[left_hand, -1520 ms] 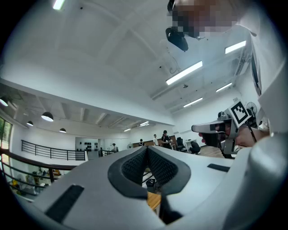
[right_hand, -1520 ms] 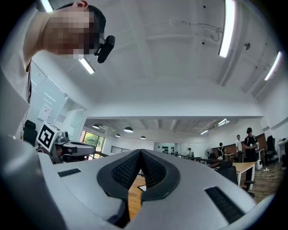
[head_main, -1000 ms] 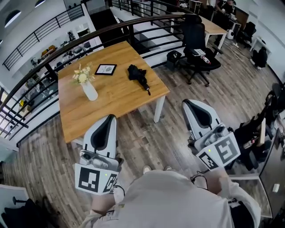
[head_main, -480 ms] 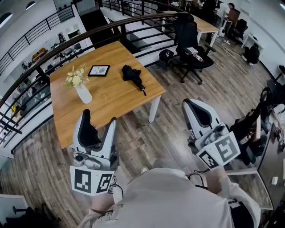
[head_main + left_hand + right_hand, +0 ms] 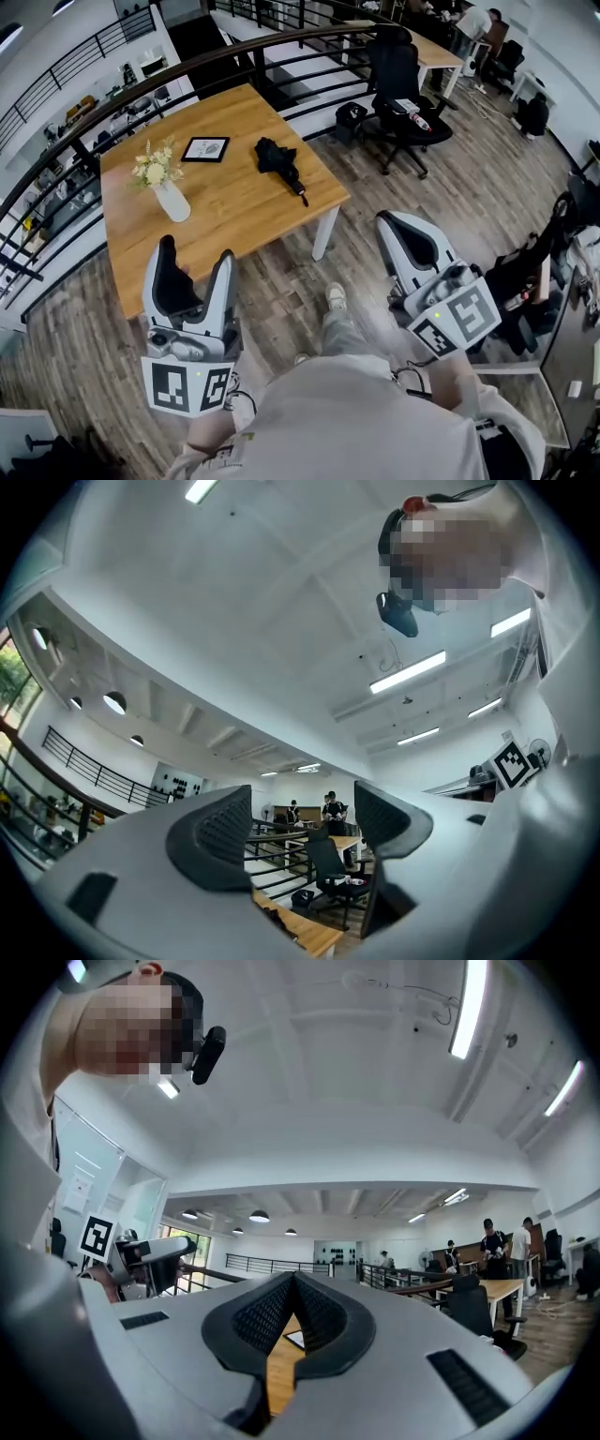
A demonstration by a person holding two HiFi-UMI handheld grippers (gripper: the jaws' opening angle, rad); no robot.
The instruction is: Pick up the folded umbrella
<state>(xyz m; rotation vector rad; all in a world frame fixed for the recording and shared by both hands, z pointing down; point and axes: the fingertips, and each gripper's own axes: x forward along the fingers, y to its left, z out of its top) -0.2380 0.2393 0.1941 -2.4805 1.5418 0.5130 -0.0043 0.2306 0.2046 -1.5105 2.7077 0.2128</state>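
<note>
Head view: the folded umbrella [image 5: 281,161], black, is seen lying on the wooden table [image 5: 234,211] toward its far right corner, with its thin end pointed at the right-hand edge. A framed picture [image 5: 205,149] is laid flat just beside it to the left, and a white vase of flowers [image 5: 172,199] is stood further left, near the table's left edge. Both grippers are held on the near side of the table, well apart from the umbrella. The left gripper [image 5: 195,253] is held with its jaws spread wide and nothing between them; in the left gripper view only distant railing, a black office chair [image 5: 323,864] and a corner of the table are seen through the gap. The right gripper [image 5: 386,221] is held over the plank floor [image 5: 356,216], right of the table, with its jaws closed; in the right gripper view the ribbed pads [image 5: 267,1316] are seen meeting at their tips, with nothing gripped.
</note>
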